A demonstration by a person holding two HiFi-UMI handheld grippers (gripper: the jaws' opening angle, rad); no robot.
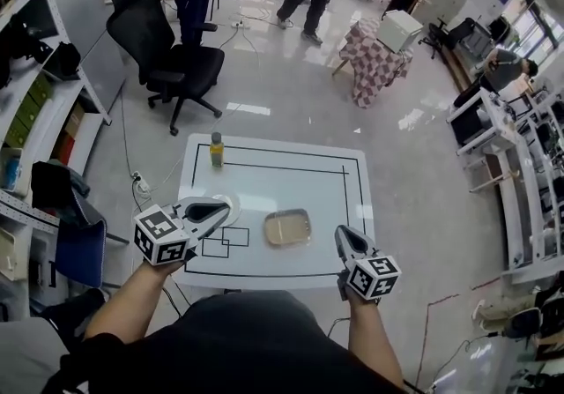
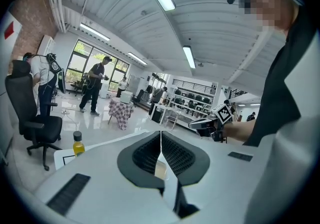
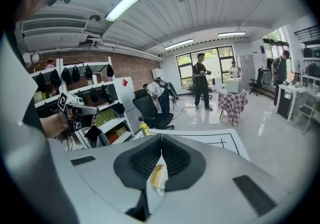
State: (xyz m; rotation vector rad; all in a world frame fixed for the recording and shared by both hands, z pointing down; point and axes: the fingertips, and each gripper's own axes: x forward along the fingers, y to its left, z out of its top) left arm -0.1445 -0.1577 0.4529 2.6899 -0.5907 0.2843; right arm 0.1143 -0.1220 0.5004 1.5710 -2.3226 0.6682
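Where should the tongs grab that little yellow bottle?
Around the middle of its round body, coming level from the near side. The bottle stands upright and alone near the far left corner of the table. The left tongs are nearest, but shut.

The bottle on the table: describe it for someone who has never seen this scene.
Find the white table with black lines. At its far left corner stands a bottle of yellow liquid with a dark cap. It is the only upright thing there; the tan tray lies flat, nearer the person.
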